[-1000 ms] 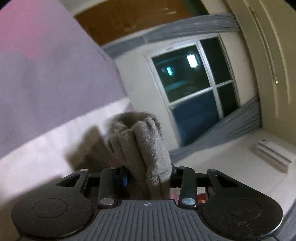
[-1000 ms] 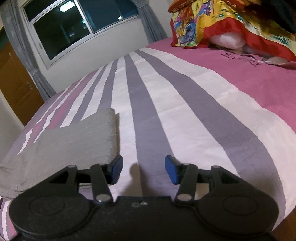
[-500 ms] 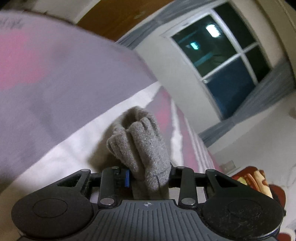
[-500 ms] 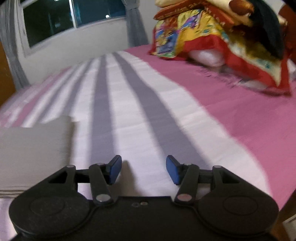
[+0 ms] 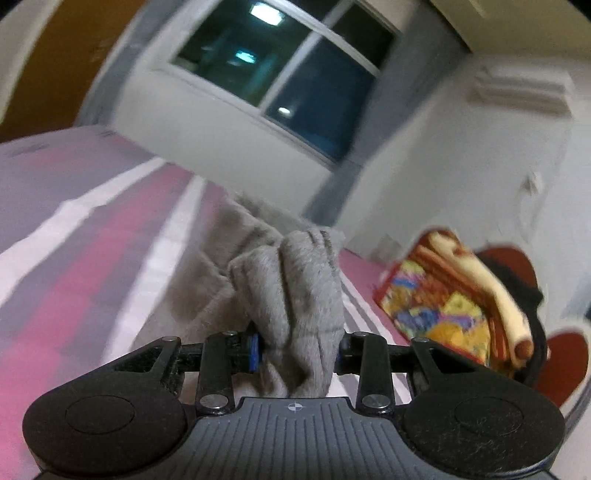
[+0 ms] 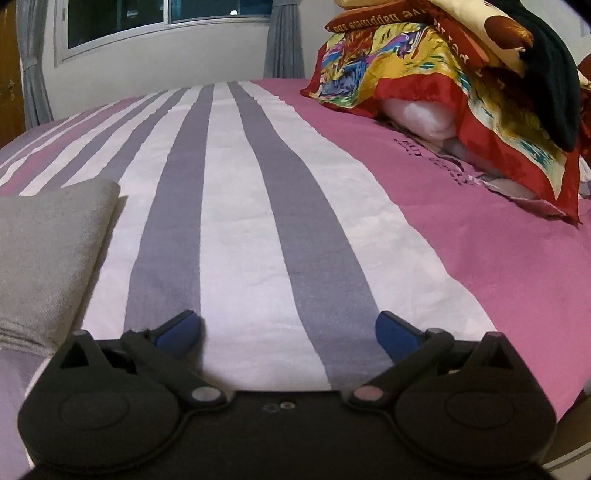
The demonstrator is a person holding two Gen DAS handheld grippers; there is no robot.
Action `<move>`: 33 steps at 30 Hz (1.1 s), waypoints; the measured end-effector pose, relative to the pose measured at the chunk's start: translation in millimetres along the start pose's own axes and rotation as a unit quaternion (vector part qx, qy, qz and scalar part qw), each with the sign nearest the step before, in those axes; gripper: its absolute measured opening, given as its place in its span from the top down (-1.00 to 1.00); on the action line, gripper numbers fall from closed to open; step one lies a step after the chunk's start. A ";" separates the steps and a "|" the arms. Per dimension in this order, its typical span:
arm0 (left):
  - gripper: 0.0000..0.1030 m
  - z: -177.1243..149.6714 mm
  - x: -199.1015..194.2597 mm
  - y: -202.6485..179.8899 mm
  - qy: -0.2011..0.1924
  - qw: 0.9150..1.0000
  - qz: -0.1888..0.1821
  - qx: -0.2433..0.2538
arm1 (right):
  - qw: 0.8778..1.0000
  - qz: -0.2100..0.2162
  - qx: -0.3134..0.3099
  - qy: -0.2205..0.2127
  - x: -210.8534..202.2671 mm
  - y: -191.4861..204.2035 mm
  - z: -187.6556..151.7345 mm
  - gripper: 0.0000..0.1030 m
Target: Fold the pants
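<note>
Left fingers (image 5: 255,345) pinch grey pants (image 5: 295,280); right fingers (image 6: 397,330) spread.

A bed (image 6: 258,192) with a pink, white and grey striped sheet stretches ahead of the fingers. Beyond it a dark window (image 6: 155,18) sits in a white wall (image 6: 155,62), flanked by grey curtains (image 6: 284,40). Colourful bedding (image 6: 424,70) is piled at far right.

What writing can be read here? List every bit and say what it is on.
"ve happiness and": upside down, cut off at both ends, on the brown edge of the top cushion.
Dark stitched lettering on the pink bedsheet: too small to read.
Left wrist view: too blurred, nothing readable.
</note>
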State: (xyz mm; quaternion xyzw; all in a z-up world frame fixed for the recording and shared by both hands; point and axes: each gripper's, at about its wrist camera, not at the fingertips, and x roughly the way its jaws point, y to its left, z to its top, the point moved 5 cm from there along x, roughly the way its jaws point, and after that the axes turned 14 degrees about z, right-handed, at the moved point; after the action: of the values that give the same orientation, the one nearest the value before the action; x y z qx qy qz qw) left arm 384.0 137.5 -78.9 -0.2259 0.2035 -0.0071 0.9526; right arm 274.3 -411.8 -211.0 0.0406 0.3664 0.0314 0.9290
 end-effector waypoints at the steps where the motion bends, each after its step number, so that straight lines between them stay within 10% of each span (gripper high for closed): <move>1: 0.33 -4.6 7.7 -16.0 0.007 1.000 -0.001 0.006 | 1.000 0.005 0.003 -0.002 -0.8 -0.7 -0.2 -0.99; 15: 0.33 -121.1 74.3 -184.0 0.140 0.972 -0.069 0.177 | 0.999 0.025 0.024 -0.014 -2.6 -5.3 -1.6 -0.99; 19: -0.18 -159.5 97.4 -205.3 0.191 0.951 -0.058 0.236 | 0.999 0.025 0.031 -0.015 -1.6 -5.5 -1.7 -0.99; 21: -0.51 -158.6 93.2 -207.8 0.192 0.956 -0.077 0.209 | 0.999 0.027 0.032 -0.016 -1.6 -6.1 -2.0 -1.00; 26: -0.51 -134.2 54.5 -188.7 0.144 0.971 -0.071 0.177 | 0.998 0.038 0.034 -0.023 -3.8 -9.2 -3.1 -0.99; 29: -0.51 -107.4 13.6 -133.7 0.095 0.984 -0.019 0.148 | 0.999 0.035 0.023 -0.006 -16.2 -2.5 0.3 -0.86; 33: -0.51 -104.7 -37.6 -40.9 0.059 0.985 0.080 0.143 | 0.987 0.135 0.062 -0.058 -56.1 20.9 1.7 -0.31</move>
State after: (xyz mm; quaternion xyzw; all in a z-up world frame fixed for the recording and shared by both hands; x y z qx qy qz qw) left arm 311.8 59.9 -132.1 -0.0692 0.2737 0.0264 0.9590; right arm 234.0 -396.0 -169.7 0.1486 0.3043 0.1312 0.9317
